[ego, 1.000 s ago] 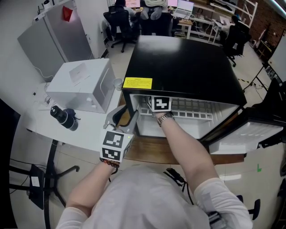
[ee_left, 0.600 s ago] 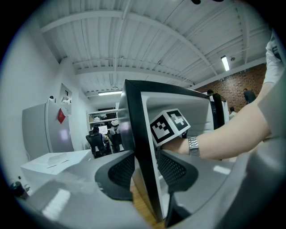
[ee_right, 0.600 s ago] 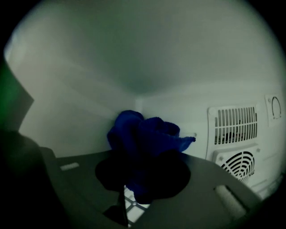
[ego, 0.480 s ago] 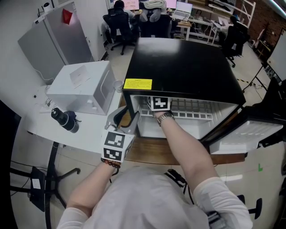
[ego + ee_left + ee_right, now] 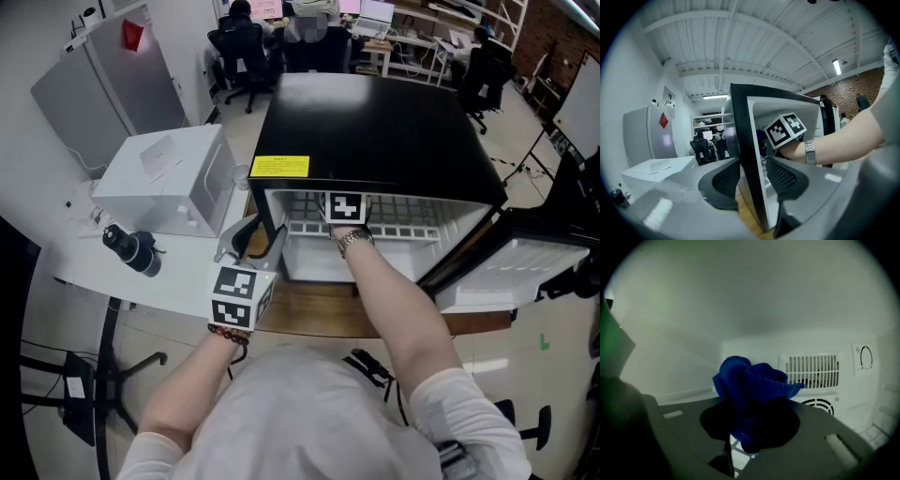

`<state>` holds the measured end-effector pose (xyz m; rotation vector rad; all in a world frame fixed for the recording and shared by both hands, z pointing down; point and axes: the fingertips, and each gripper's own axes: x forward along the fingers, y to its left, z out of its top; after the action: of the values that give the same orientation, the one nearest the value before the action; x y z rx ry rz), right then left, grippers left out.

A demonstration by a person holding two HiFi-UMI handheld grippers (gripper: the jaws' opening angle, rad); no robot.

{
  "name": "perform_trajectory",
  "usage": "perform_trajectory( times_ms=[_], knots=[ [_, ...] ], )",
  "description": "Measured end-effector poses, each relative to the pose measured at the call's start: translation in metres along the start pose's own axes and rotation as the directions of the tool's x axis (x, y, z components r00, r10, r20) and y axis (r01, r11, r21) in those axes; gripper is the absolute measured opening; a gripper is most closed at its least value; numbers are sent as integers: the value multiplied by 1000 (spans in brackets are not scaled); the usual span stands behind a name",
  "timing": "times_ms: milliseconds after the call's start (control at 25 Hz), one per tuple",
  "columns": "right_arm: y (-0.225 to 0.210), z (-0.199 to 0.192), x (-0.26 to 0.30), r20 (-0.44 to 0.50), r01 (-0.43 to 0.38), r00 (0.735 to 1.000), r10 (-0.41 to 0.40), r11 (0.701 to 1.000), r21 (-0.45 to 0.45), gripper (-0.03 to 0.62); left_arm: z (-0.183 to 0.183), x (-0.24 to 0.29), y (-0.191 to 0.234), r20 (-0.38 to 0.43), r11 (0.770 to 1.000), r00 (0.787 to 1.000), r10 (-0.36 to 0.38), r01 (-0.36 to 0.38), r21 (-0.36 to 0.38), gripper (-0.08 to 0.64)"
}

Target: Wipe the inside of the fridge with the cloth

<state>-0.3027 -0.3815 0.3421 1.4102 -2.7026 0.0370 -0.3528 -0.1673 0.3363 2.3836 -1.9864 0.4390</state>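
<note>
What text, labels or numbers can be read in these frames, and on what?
No legible words or numbers.
Yellow label on the front edge of the fridge top: print too small to read.
Marker cubes: black-and-white square patterns, no words.
Dial on the fridge's back wall: no readable numbers.

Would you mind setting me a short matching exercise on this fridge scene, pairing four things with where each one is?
Things:
1. blue cloth
2. yellow label
3. white box
4. fridge door

Places:
A. on the table, left of the fridge
B. swung open at the right
C. clamped between the jaws of the right gripper
D. on the fridge's black top, at its front left corner

Pairs: 1-C, 2-D, 3-A, 4-B
</note>
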Motion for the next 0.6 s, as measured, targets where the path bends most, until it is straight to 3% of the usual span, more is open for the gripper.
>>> perform_trajectory(
  times_ms=[280,600],
  knots=[
    [-10,-18,-12,-82,-13,996,17,999,47,94,-1,1,-2,-8,1000,1000,7,-7,-7,176],
    [-19,-23,-22,-90,-22,996,26,998,53,94,-2,1,-2,-13,1000,1000,24,-24,-14,176]
  ],
)
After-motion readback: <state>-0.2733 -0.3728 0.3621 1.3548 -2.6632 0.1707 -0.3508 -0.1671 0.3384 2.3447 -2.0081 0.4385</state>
